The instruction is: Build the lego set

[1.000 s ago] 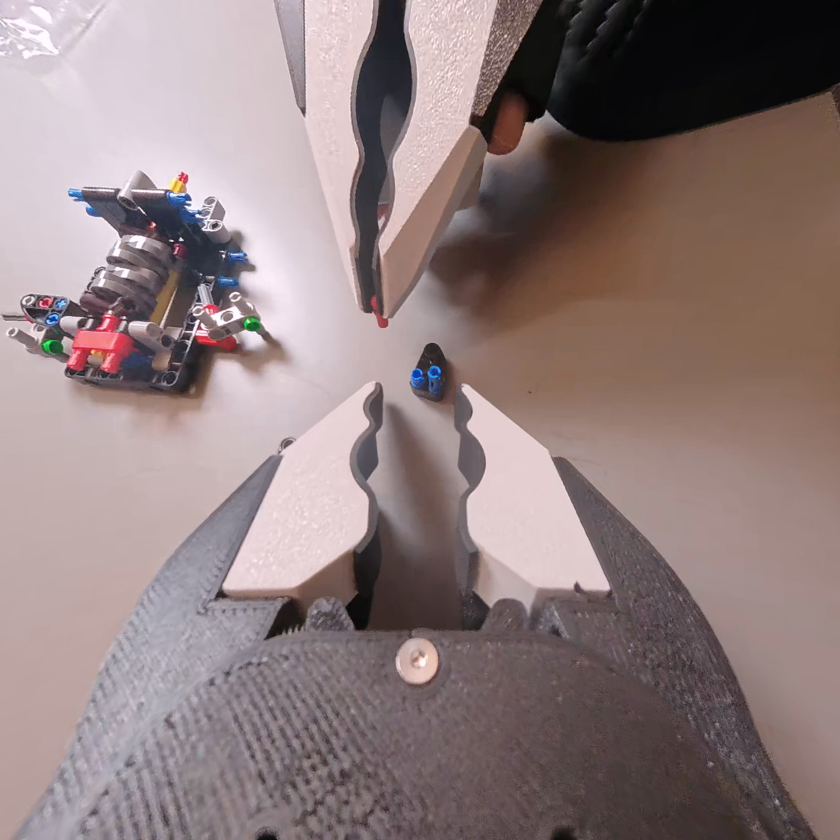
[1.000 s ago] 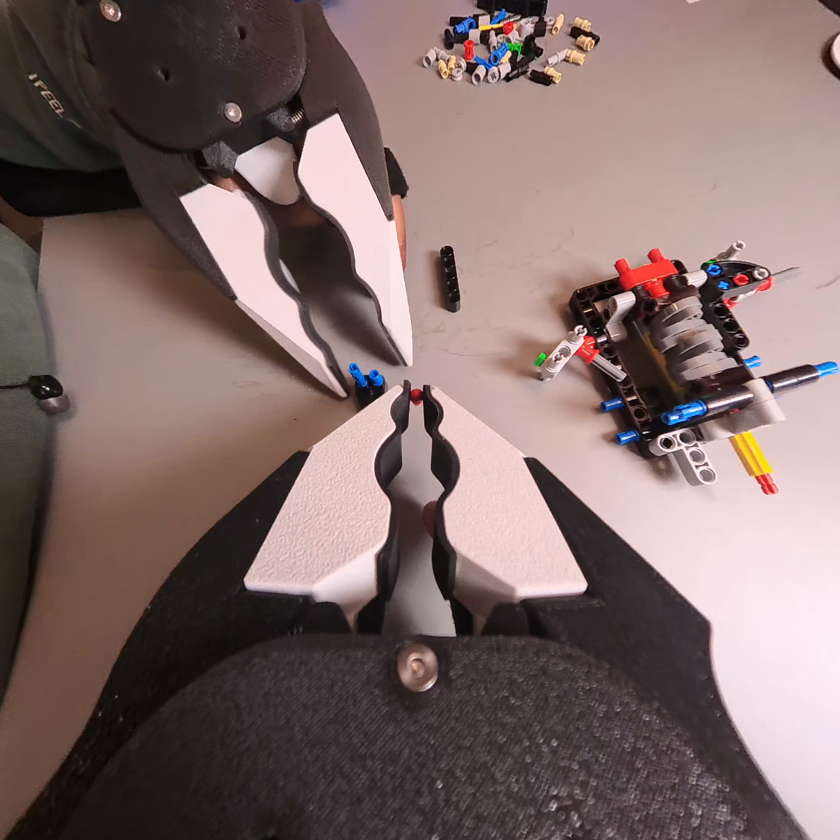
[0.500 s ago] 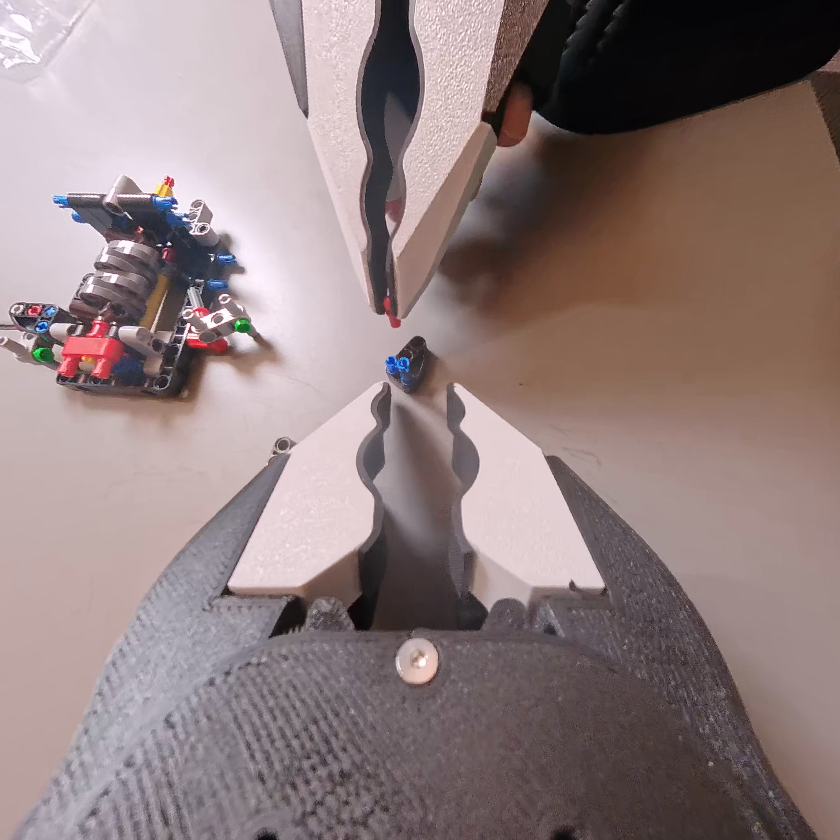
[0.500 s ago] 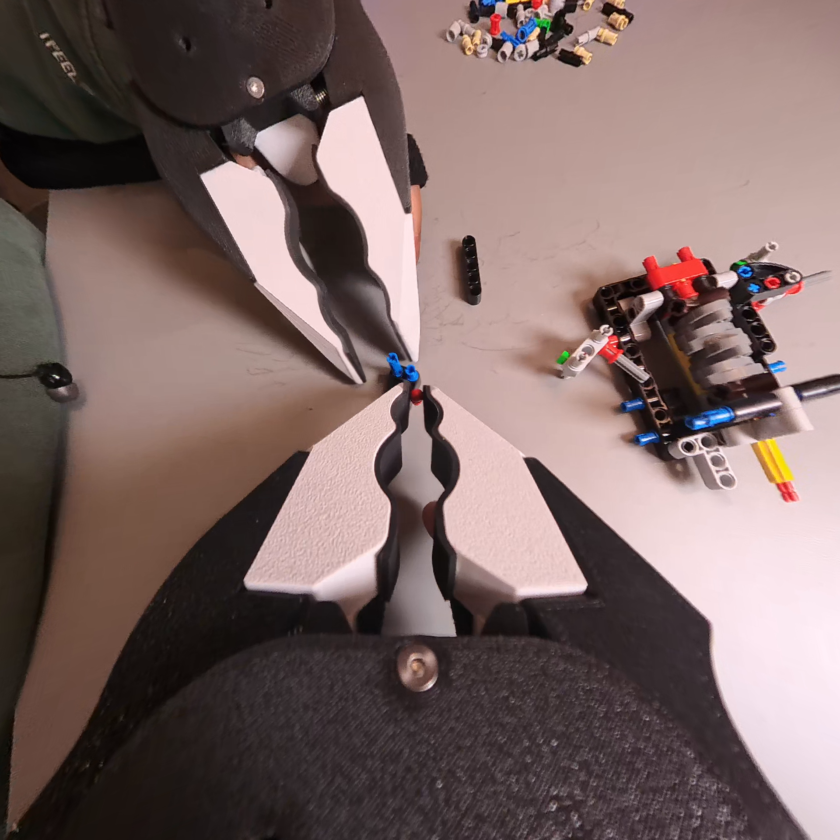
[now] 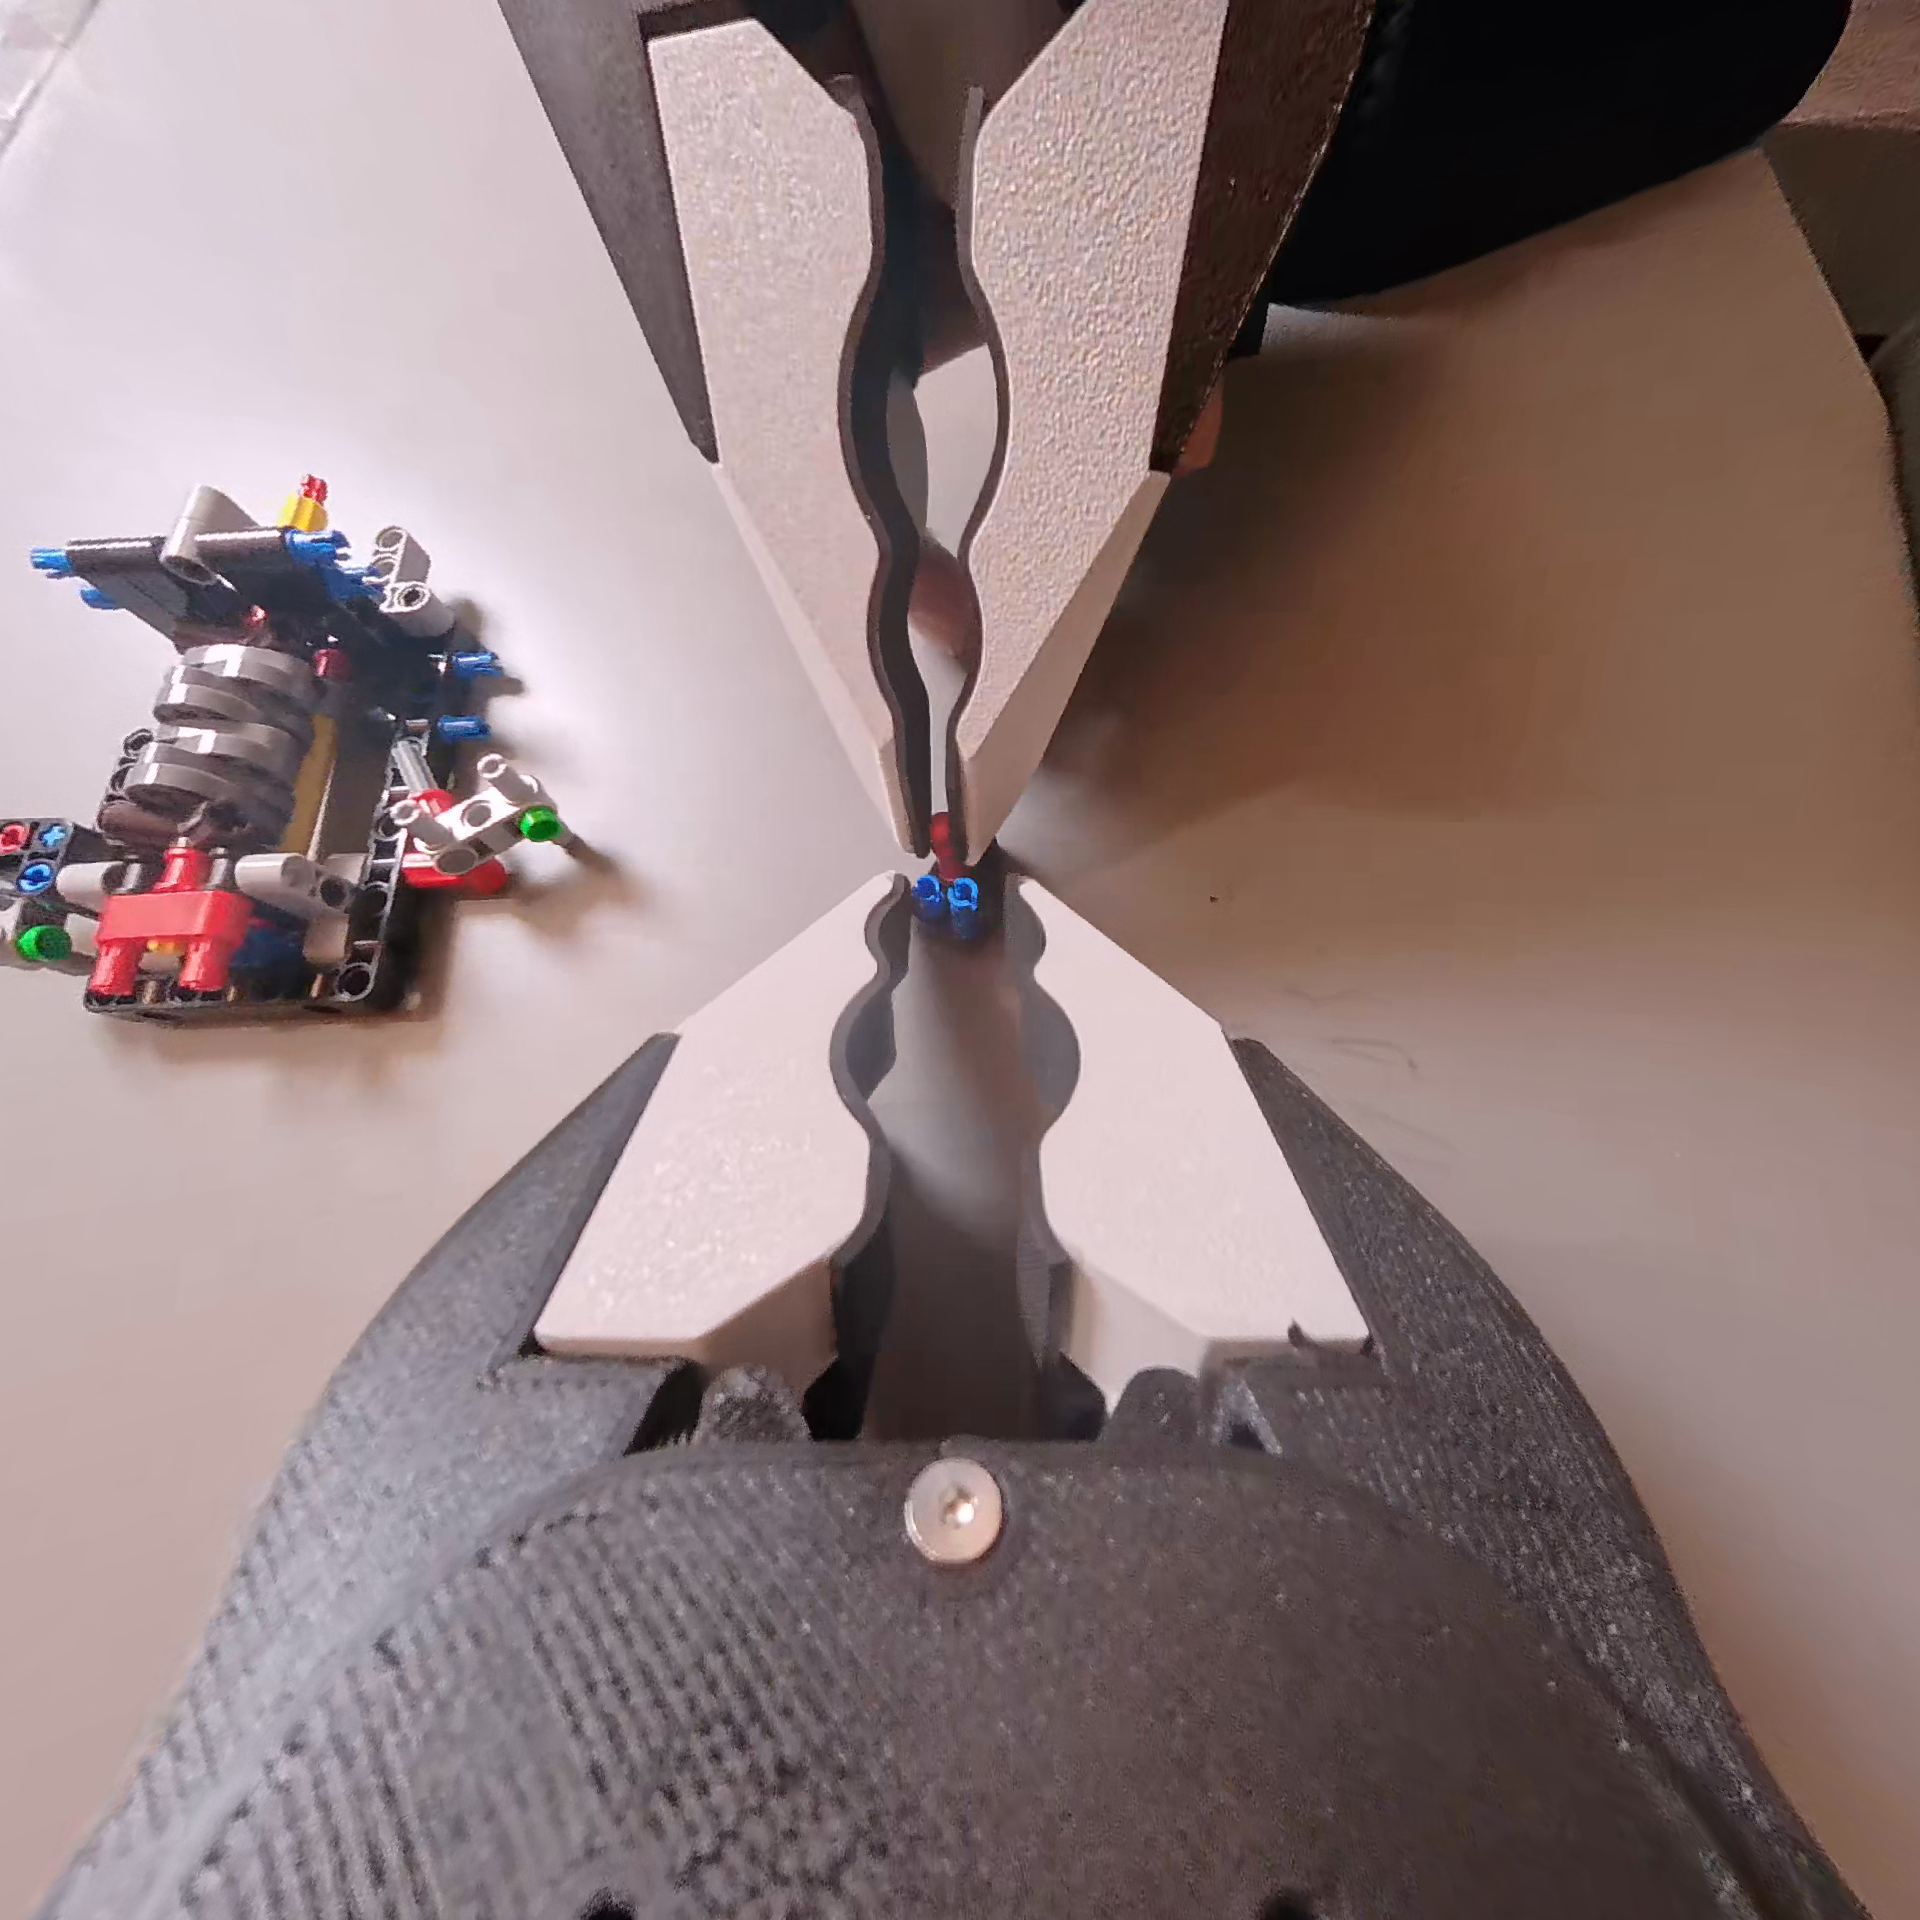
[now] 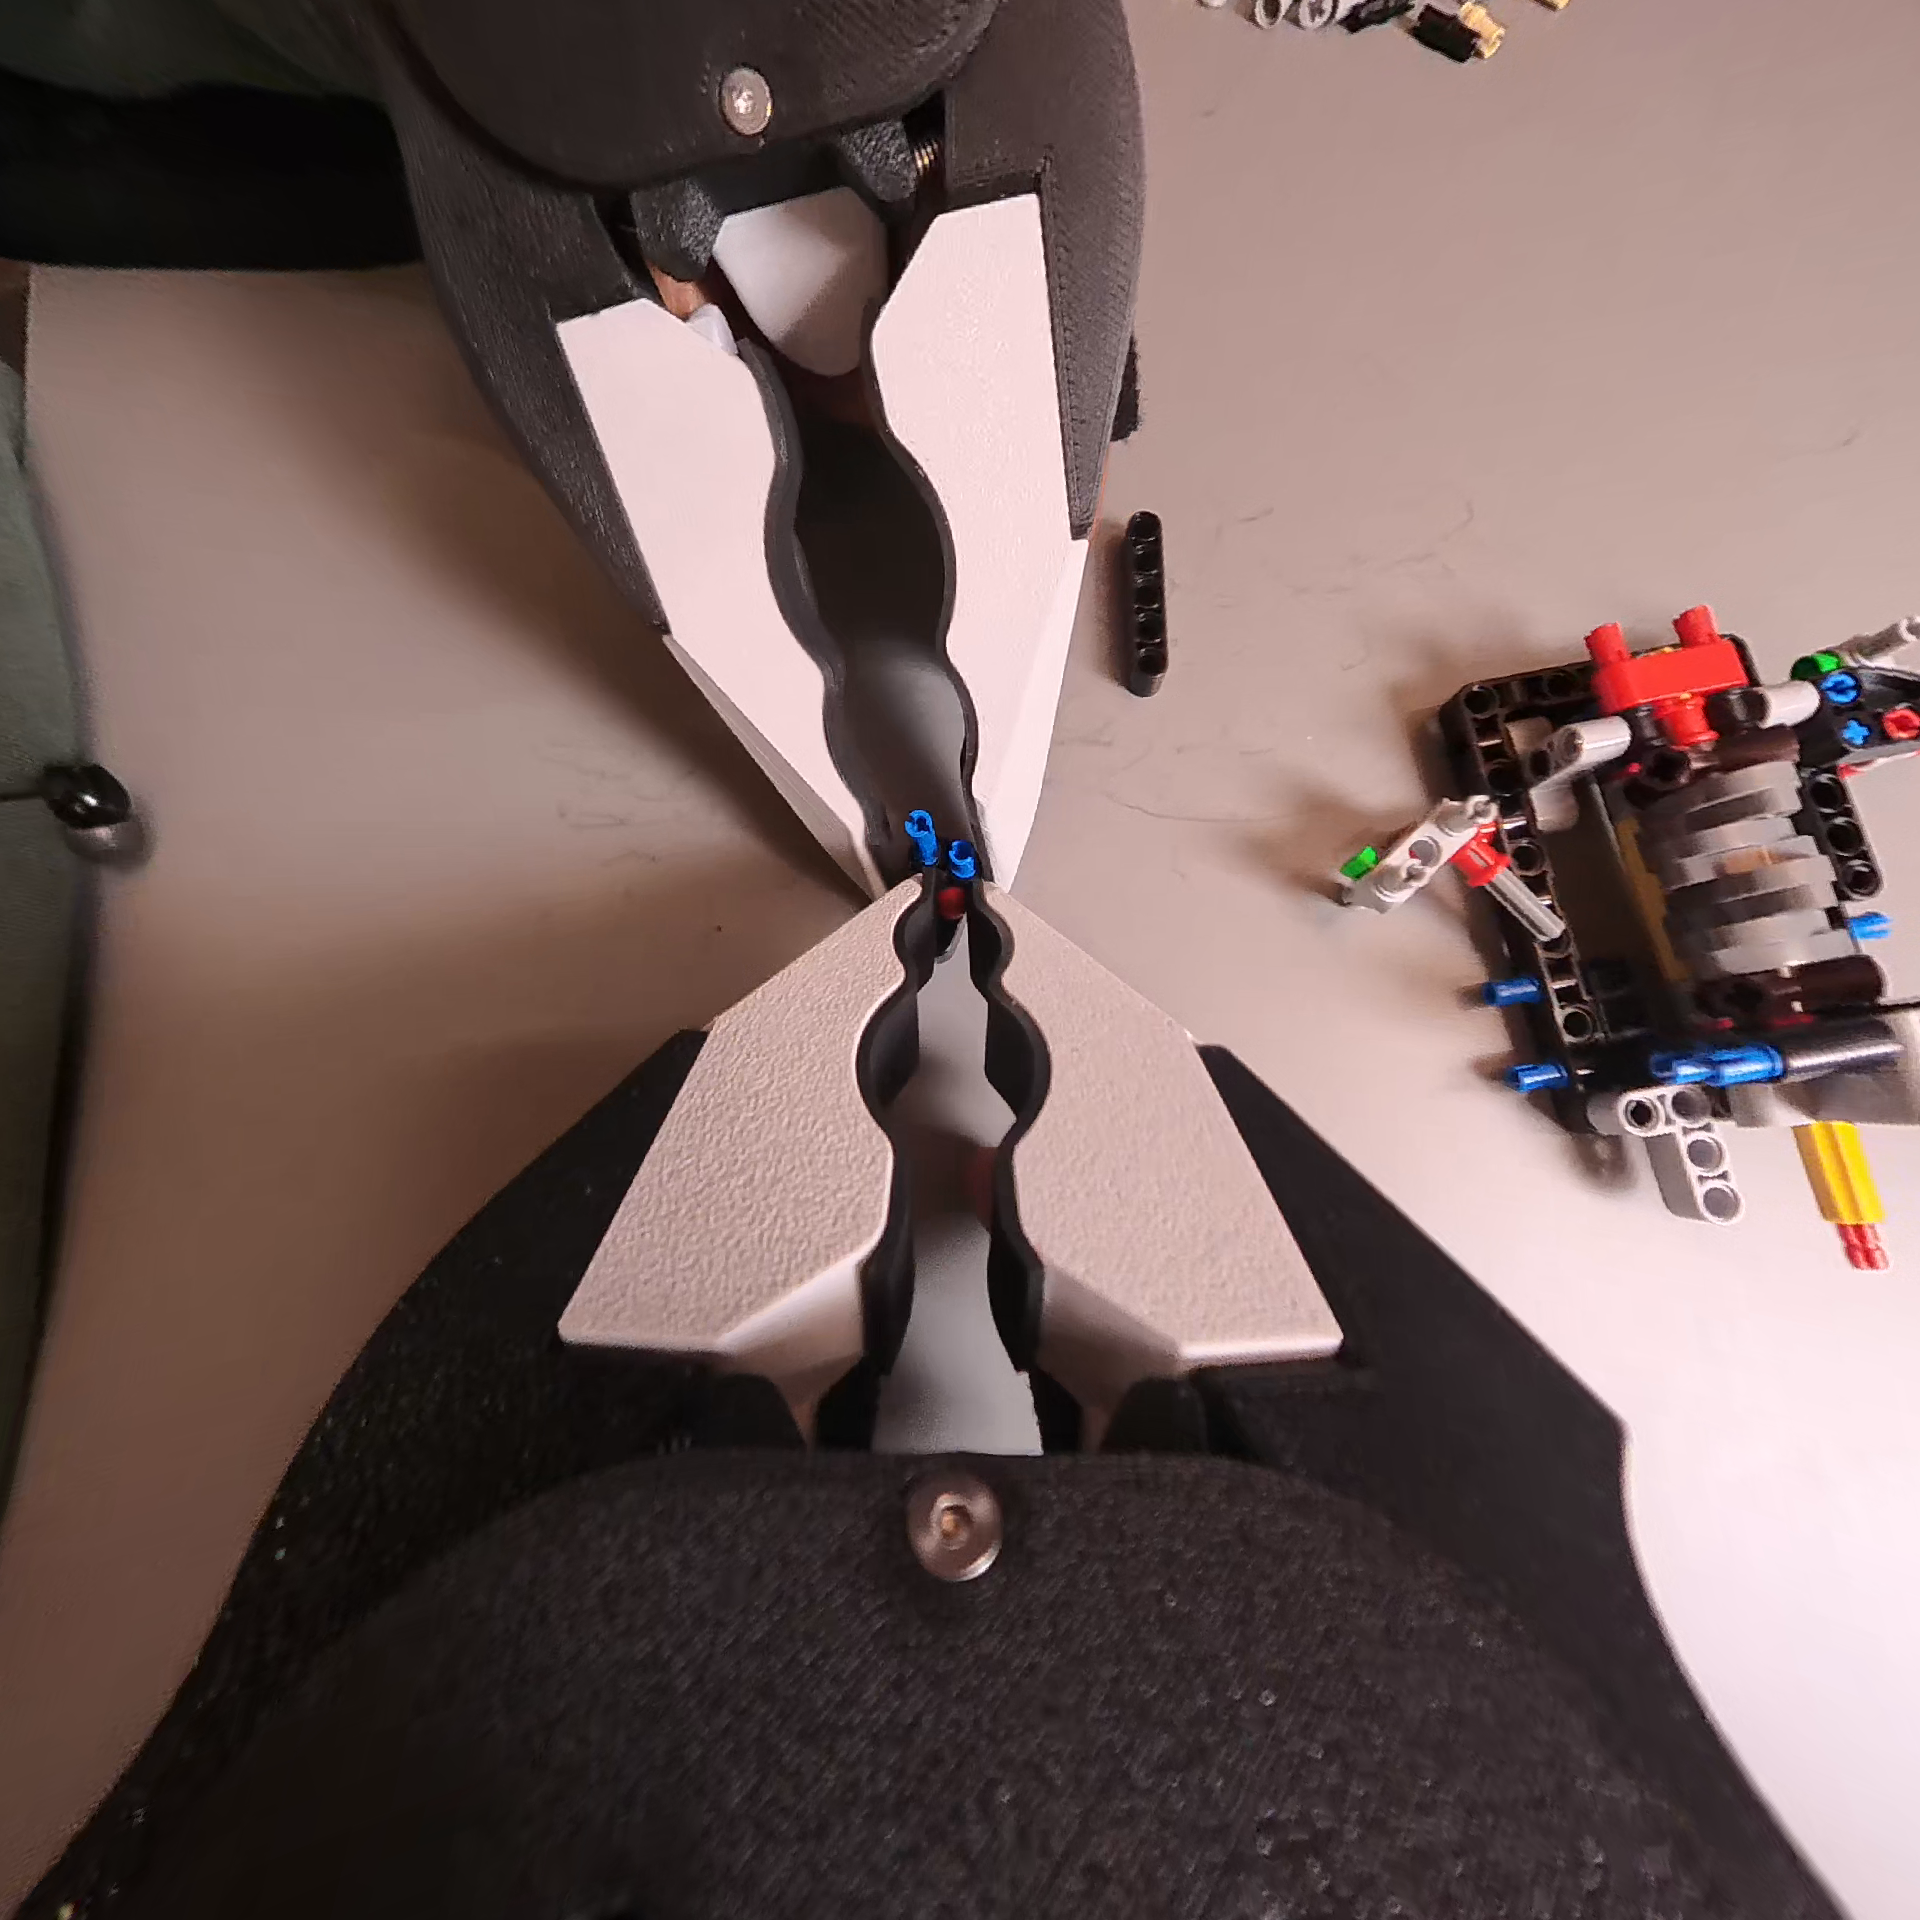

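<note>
Both grippers have closed in on each other since a second ago. Left gripper (image 5: pixel 951 894) now straddles the small black piece with two blue pins (image 5: pixel 948 902), fingers apart, can't tell if they grip it. Right gripper (image 6: pixel 945 902) is pinching a red pin (image 6: pixel 948 900) against it, mid-table (image 6: pixel 1455 364). Half-built lego frame (image 6: pixel 1704 883) sits toward the right edge.

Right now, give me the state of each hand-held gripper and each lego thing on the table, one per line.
Left hand-held gripper: open around the black piece with blue pins.
Right hand-held gripper: shut on the red pin.
Red pin: held right at the black piece, insertion not clear.
Lego assembly: partly built, flat on the table.
Black beam: loose, untouched.
</note>
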The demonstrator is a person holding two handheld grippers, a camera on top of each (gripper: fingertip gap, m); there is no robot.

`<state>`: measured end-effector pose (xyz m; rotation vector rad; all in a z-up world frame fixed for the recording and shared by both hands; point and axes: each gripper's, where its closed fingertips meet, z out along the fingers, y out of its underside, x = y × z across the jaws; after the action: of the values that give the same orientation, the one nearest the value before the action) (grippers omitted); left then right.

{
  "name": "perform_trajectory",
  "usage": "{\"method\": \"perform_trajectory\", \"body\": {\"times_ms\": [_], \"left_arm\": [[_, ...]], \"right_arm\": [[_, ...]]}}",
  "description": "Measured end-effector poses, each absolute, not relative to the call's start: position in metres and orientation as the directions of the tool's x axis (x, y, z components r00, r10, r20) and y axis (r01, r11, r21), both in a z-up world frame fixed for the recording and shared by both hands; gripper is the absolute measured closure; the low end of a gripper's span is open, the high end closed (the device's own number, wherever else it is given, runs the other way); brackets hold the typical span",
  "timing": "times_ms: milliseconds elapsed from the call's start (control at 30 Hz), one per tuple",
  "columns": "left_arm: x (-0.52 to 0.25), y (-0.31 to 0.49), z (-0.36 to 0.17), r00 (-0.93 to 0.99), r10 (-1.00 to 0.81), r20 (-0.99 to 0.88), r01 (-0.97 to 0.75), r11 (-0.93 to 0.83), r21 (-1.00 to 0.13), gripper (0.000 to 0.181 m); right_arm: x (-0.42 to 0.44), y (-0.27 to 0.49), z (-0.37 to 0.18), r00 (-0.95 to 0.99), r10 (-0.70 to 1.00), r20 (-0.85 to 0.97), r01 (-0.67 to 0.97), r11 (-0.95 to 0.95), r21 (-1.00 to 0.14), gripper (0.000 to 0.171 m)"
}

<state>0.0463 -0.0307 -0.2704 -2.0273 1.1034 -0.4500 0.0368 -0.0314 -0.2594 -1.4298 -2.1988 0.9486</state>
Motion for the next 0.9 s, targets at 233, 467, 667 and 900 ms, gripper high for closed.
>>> {"method": "perform_trajectory", "body": {"times_ms": [233,467,667,900], "left_arm": [[0.0449,-0.0361,-0.2704,0.566,-0.823,-0.054,-0.554,-0.331,-0.764,0.167],[0.0445,-0.0363,-0.2704,0.568,-0.818,-0.087,-0.565,-0.311,-0.764,0.167],[0.0444,-0.0369,-0.2704,0.565,-0.819,-0.101,-0.572,-0.301,-0.763,0.167],[0.0446,-0.0375,-0.2703,0.562,-0.821,-0.103,-0.574,-0.297,-0.763,0.167]], "right_arm": [[0.0359,-0.0356,-0.2597,-0.455,0.891,-0.003,0.651,0.330,-0.683,0.169],[0.0325,-0.0389,-0.2597,-0.499,0.866,0.043,0.667,0.415,-0.619,0.169],[0.0358,-0.0376,-0.2621,-0.525,0.850,0.037,0.681,0.447,-0.580,0.169],[0.0348,-0.0390,-0.2626,-0.555,0.831,0.049,0.683,0.488,-0.544,0.169]]}}
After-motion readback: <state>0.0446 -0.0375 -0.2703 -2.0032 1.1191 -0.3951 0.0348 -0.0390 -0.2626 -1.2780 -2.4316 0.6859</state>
